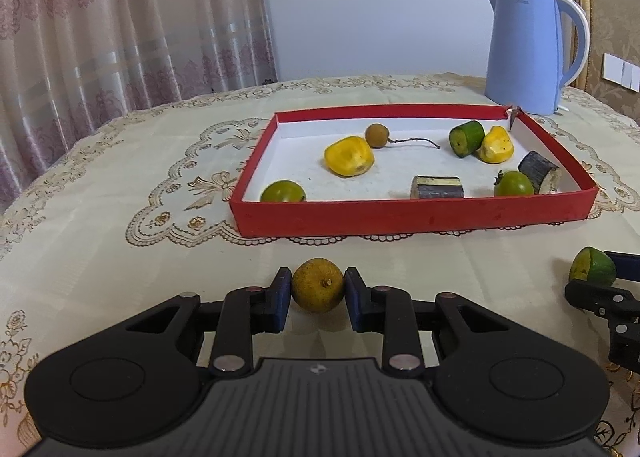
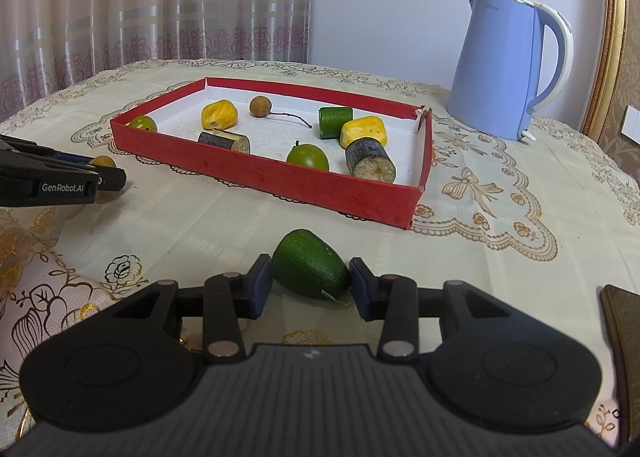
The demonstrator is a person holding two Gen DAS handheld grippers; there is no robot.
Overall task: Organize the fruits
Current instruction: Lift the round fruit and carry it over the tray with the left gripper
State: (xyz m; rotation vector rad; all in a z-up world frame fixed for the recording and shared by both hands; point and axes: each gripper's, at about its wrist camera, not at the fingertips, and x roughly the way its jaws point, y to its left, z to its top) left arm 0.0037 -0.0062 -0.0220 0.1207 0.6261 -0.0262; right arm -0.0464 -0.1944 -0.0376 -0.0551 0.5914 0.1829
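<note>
1. Gripping a round yellow-brown fruit (image 1: 318, 285) between its blue pads, the left gripper (image 1: 317, 293) sits low over the tablecloth (image 1: 120, 257), near side of the red tray (image 1: 400, 217); both pads touch the fruit's sides.
2. Right gripper (image 2: 311, 283): jaws pressed against a green avocado-shaped fruit (image 2: 310, 267), which lies on the cloth just near of the tray's near-right corner.
3. Red tray, white inside, holds eight pieces:
   - two small green round fruits (image 1: 283, 191), (image 1: 514, 183), at the near wall, left and right;
   - two yellow chunks (image 1: 349, 157), (image 1: 496, 145);
   - a brown longan (image 1: 376, 135) with a thin stem, towards the far wall;
   - a green cut cylinder (image 1: 466, 138), touching the right yellow chunk;
   - two dark-barked stubs (image 1: 437, 187), (image 1: 540, 172).
4. Blue kettle (image 2: 508, 69): upright, far right, beyond the tray.
5. Curtain (image 1: 120, 17): hangs at the far left.
</note>
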